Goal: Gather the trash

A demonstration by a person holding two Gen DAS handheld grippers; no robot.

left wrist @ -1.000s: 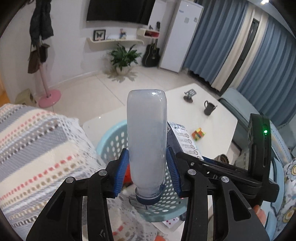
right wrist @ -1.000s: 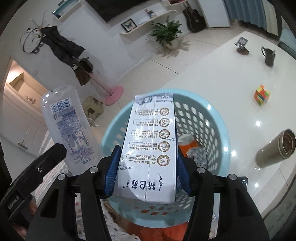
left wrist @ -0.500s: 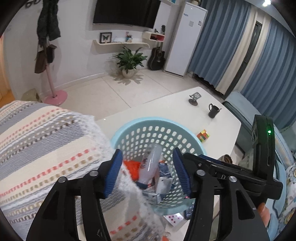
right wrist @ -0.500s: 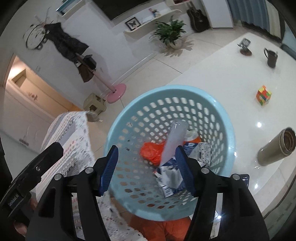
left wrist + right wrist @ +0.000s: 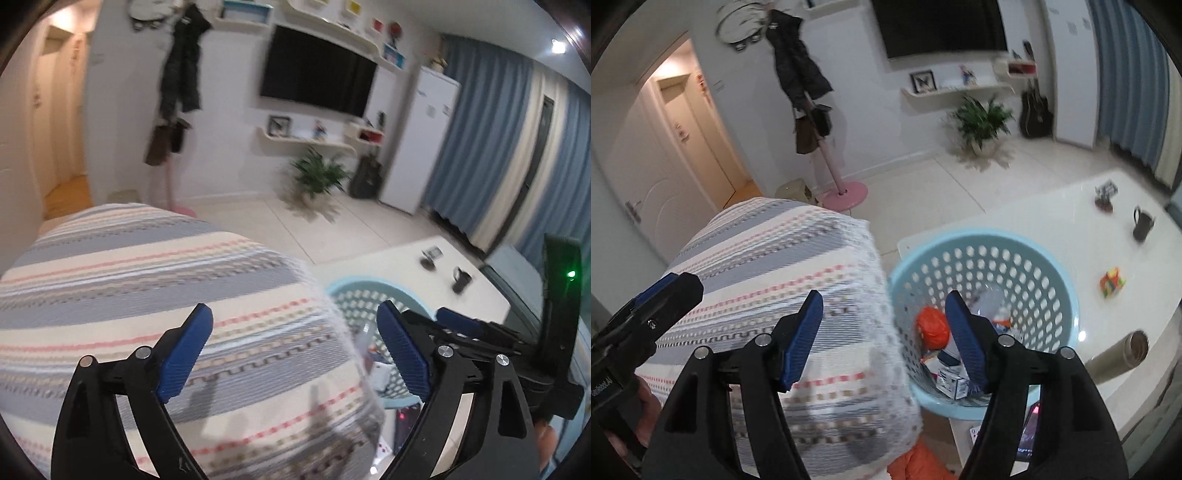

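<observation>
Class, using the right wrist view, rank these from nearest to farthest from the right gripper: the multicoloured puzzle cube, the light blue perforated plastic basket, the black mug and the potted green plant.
1. Light blue perforated plastic basket, just ahead of the right gripper, on the white table.
2. Multicoloured puzzle cube, right, beyond the basket.
3. Black mug, far right of the table.
4. Potted green plant, on the floor by the back wall.

Left black two-finger gripper with blue ribbed pads [image 5: 293, 347]: jaws spread wide, nothing between them, pointing forward and slightly down. Right black two-finger gripper with blue ribbed pads [image 5: 884, 334]: jaws likewise spread wide and holding nothing, held just beside the left, roughly level with it.
</observation>
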